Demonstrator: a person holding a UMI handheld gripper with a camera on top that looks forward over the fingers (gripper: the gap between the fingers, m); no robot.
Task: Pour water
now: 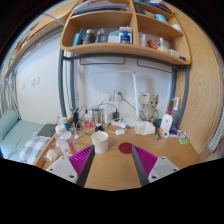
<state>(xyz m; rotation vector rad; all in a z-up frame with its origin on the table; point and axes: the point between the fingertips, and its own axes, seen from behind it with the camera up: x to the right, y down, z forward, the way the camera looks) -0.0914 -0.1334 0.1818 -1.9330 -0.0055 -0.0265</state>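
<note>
The gripper [113,166] hangs level, its pink-padded fingers [145,160] spread apart and gripping nothing.

I have only one view, from the camera that rides on the gripper [112,163] and looks forward along its two fingers, which show low in front, apart from each other. It sits a little above the counter [115,170] and faces level across it toward the back wall. The wide lens takes in the wall shelf [125,42] high above and the bed [18,135] at the left. The counter things stand near, just beyond the fingers.
</note>
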